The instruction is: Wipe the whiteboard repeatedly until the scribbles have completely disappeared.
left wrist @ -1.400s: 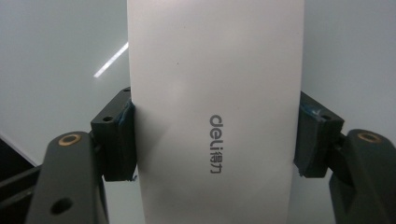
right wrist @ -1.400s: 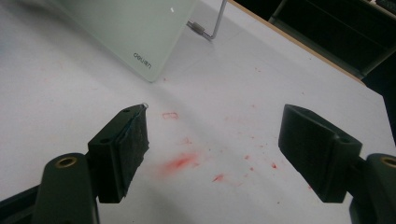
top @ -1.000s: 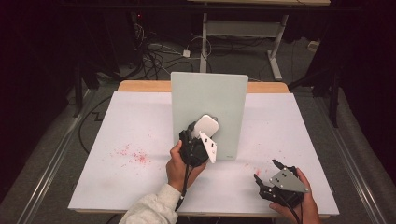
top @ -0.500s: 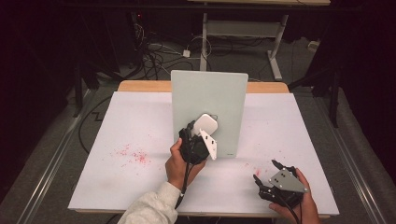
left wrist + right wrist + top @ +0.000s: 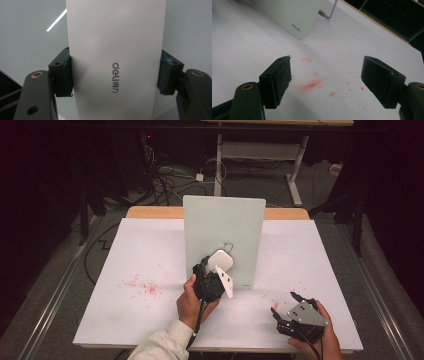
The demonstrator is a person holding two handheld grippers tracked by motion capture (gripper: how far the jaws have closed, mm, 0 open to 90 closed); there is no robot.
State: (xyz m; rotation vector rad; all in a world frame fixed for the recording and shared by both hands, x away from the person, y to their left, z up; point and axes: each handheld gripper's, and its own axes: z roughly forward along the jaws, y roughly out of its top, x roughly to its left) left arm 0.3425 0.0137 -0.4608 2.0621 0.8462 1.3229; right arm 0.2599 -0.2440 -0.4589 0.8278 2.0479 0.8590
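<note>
Eraser: white, rounded block (image 5: 116,60) branded "deli", clamped by its two long edges; in the high view (image 5: 221,260) pressed flat on the board face, low and toward 7 o'clock of the panel's centre.
Left tongs: (image 5: 215,272) closed on the eraser, blue-faced pads (image 5: 67,75) tight against both sides, no gap visible.
Board: pale green glass panel (image 5: 225,225), upright at mid-counter, leaning back on a thin wire stand (image 5: 331,11); lower corner with small print (image 5: 295,28) touching the counter sheet.
Right tongs: (image 5: 287,312) resting at 5 o'clock of the board, near the counter's front edge, well apart from it; jaws wide open, holding nothing, red smears (image 5: 312,86) on the counter between them.
Counter: white sheet (image 5: 125,245) over a wooden top, red dust speckles (image 5: 145,287) at 8 o'clock of the board, more at 5 o'clock.
Step in hand: likely wiping the board face with the eraser.
Risk, push: too firm a press could tip the board back or slide it on its light stand, with no second hold steadying it.
Risk, grip: smooth, curved eraser held only by its edges; a skewed stroke could twist it out of the pads.
Risk, scrape: a tilted eraser could bring a jaw onto the glass.
</note>
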